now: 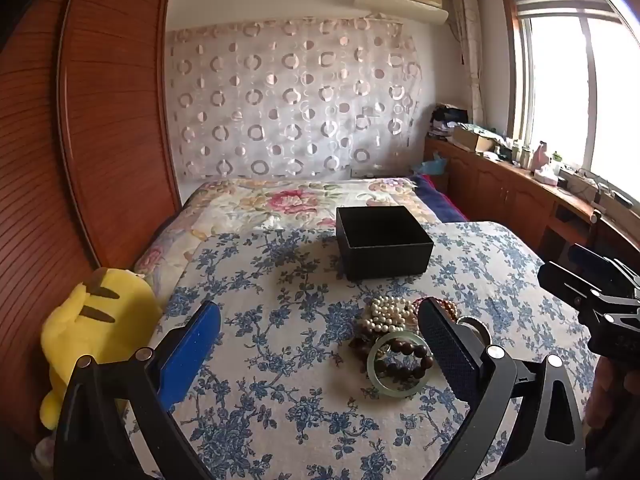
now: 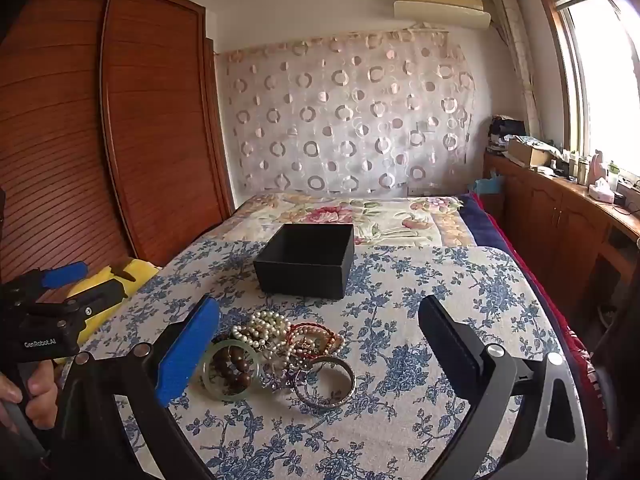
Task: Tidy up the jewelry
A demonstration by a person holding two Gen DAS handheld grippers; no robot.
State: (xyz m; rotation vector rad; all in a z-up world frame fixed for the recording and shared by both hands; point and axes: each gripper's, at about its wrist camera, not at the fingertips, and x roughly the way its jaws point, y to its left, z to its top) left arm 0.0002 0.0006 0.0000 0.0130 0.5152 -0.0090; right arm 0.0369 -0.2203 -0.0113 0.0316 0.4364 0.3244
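On the blue-flowered cloth (image 2: 460, 280), near me, the jewelry (image 2: 280, 356) is lying in one tangled heap: a pearl string (image 2: 264, 328), a green bangle (image 2: 230, 372) with dark wooden beads (image 2: 234, 370) lying inside it, a red cord (image 2: 308, 330) and a metal bangle (image 2: 326, 384) at the right of the heap. Farther away, at the middle of the cloth, the black box (image 2: 308, 264) is standing with no lid, and I am seeing nothing inside it.

I am holding both tools above the near edge. The left gripper (image 1: 320, 332) is spread wide with nothing between its fingers; the heap is lying toward its right finger, whose tip is covering part of the beads. The right gripper (image 2: 320, 328) is also spread wide and empty, and the heap is sitting just beside its left blue finger (image 2: 188, 354).

I am judging that the work is only at its beginning: no piece is in the box, and the step in hand is choosing the first piece. For the next move I think the metal bangle is the easiest, because it is lying at the edge of the heap and partly free. The right gripper needs to shift a little left, come down over its rim and close on it alone. The risk, as I see it, is that the pearls or the cord come up together with it.
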